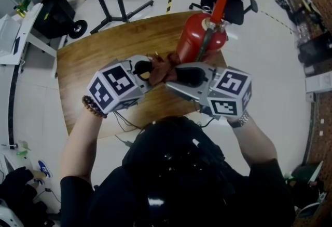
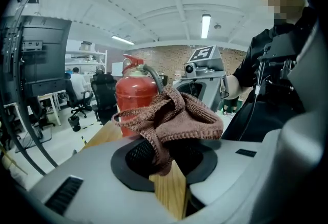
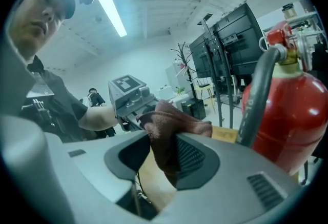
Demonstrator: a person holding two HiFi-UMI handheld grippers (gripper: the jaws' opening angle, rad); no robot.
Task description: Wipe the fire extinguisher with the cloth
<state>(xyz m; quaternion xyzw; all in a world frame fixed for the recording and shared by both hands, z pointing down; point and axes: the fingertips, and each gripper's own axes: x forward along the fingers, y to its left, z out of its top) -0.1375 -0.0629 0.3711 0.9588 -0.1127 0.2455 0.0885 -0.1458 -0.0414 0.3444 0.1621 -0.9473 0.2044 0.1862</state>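
Right tongs [image 3: 158, 152] clamp one end of the cloth [image 1: 162, 69]; left tongs [image 2: 165, 152] stand apart, a fold hanging loosely between them. Just behind the cloth, the red extinguisher [image 1: 194, 39] stands upright near the wooden tabletop's [image 1: 98, 57] far edge.

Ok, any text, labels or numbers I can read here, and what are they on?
No readable text in any view.
Fire extinguisher: red body, no legible label showing.
Left marker cube and right marker cube: black-and-white square patterns, no letters or numbers.
Cloth: plain brown knit, no tag visible.
Yellow-black floor tape: stripes only.
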